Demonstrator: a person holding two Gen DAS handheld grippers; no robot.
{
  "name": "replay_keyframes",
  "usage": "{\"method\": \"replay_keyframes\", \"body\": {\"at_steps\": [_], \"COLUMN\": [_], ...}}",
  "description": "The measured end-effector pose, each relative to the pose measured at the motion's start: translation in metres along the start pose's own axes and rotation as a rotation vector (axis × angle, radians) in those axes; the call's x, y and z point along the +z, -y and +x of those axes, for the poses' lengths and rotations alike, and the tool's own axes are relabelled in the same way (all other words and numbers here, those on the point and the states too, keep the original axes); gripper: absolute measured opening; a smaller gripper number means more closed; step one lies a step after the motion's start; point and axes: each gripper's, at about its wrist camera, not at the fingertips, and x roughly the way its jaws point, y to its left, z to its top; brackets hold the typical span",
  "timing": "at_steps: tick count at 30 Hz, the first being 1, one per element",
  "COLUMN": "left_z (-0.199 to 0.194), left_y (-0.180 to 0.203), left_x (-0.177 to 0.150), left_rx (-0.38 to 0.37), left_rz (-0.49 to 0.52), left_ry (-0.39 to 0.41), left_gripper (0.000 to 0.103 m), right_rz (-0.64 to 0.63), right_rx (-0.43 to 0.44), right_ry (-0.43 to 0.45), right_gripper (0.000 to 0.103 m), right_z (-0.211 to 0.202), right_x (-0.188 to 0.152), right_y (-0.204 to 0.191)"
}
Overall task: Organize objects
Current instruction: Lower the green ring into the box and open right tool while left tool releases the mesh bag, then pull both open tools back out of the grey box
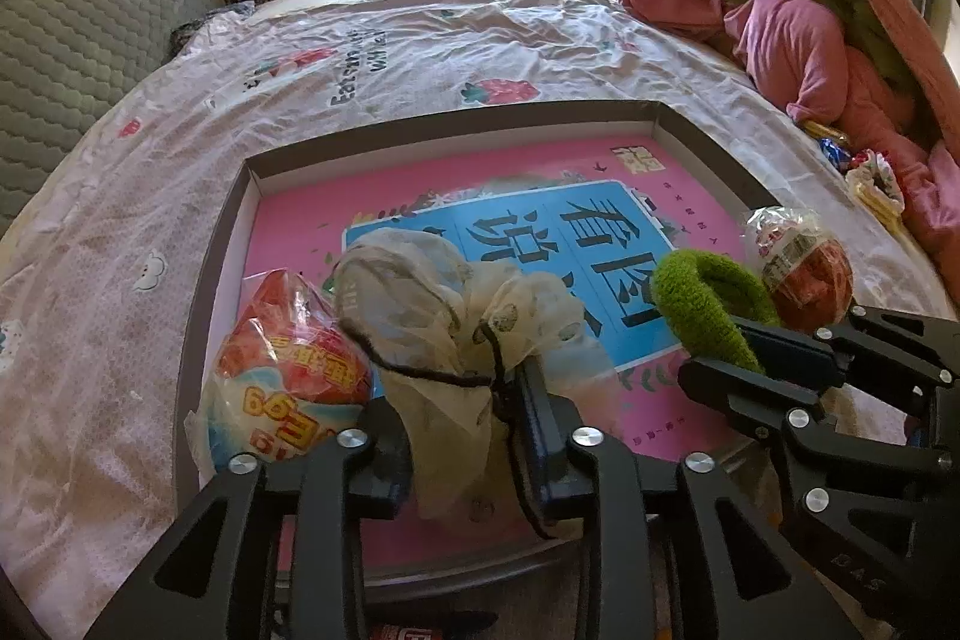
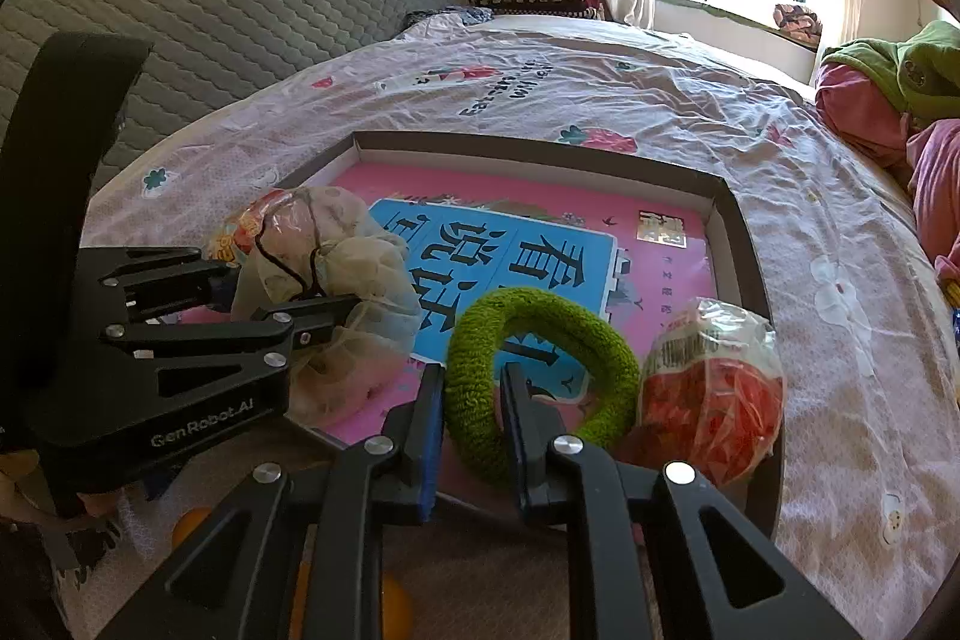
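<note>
1. two grippers work over a shallow box (image 2: 735, 220) lying on a bed (image 2: 660, 100); a pink book (image 2: 660, 244) lines its floor.
2. left gripper (image 1: 459, 403) stands part open around a beige pouch (image 1: 432, 292) with a dark cord; whether its pads press the cloth i cannot tell. the pouch sits at the box's near left, beside a red snack bag (image 1: 288, 358).
3. right gripper (image 2: 474, 400) is clamped narrow on a green hair band (image 2: 540, 334), near right, just beside an orange packet (image 2: 714, 394).
4. step, as i judge it: setting items into the box. next: free the pouch and lift clear without snagging the cord, then place the band.
</note>
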Motion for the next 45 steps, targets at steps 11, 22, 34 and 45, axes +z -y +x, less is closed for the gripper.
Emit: {"method": "replay_keyframes", "body": {"at_steps": [11,22,34,45], "left_z": [-0.009,-0.029,-0.022,-0.032], "left_y": [-0.001,-0.005,0.0,-0.004], "left_x": [-0.002,-0.001,-0.007,-0.016], "left_rx": [0.01,-0.012,0.02,0.009], "left_rz": [0.002,-0.009,0.019,0.012], "left_ry": [-0.001,0.042,0.022,0.028], "left_gripper": [0.049,0.051,0.052,0.052], "right_rz": [0.015,-0.001,0.006,0.0], "right_rx": [0.006,0.014,0.015,0.024], "right_ry": [-0.004,-0.004,-0.007,-0.001], "right_gripper": [0.023,0.024,0.024,0.024], "right_z": [-0.001,-0.007,-0.006,-0.01], "right_x": [0.0,-0.001,-0.001,0.001], "right_y": [0.0,-0.006,-0.007,-0.008]}}
